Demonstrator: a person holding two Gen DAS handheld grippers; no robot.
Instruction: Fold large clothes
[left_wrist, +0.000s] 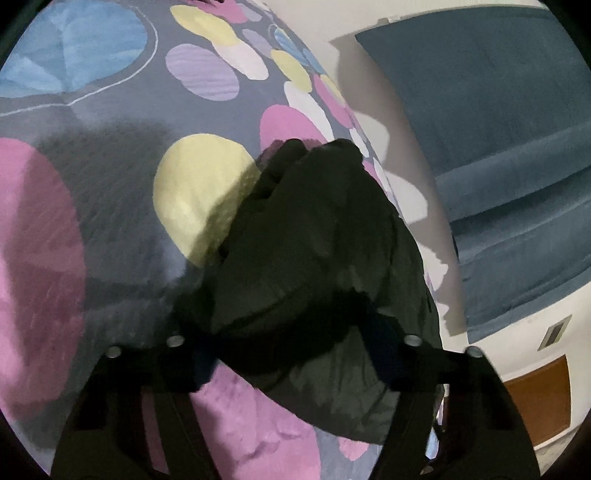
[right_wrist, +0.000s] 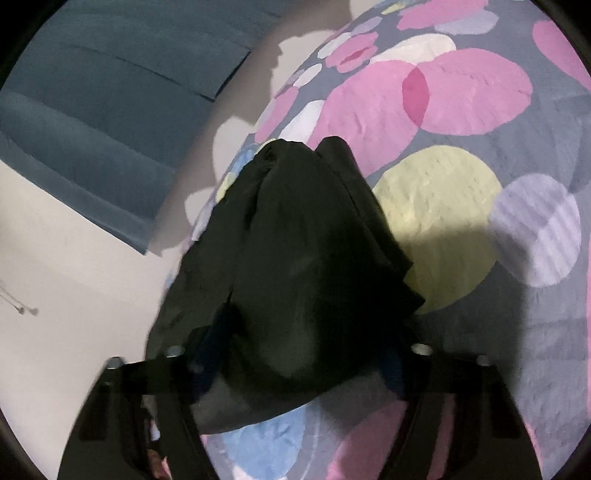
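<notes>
A dark, black-green garment (left_wrist: 314, 236) hangs bunched from my left gripper (left_wrist: 295, 354), which is shut on its fabric above the patterned rug. In the right wrist view the same garment (right_wrist: 295, 251) hangs from my right gripper (right_wrist: 295, 365), which is shut on another part of it. The cloth covers both sets of fingertips, so the pads are hidden. The garment's far end droops toward the rug near its edge.
A grey rug (left_wrist: 110, 206) with pink, yellow, blue and lilac circles lies below; it also shows in the right wrist view (right_wrist: 535, 332). A dark blue sofa (left_wrist: 498, 147) stands beside the rug on a pale floor (right_wrist: 55, 295). A brown panel (left_wrist: 539, 398) sits at lower right.
</notes>
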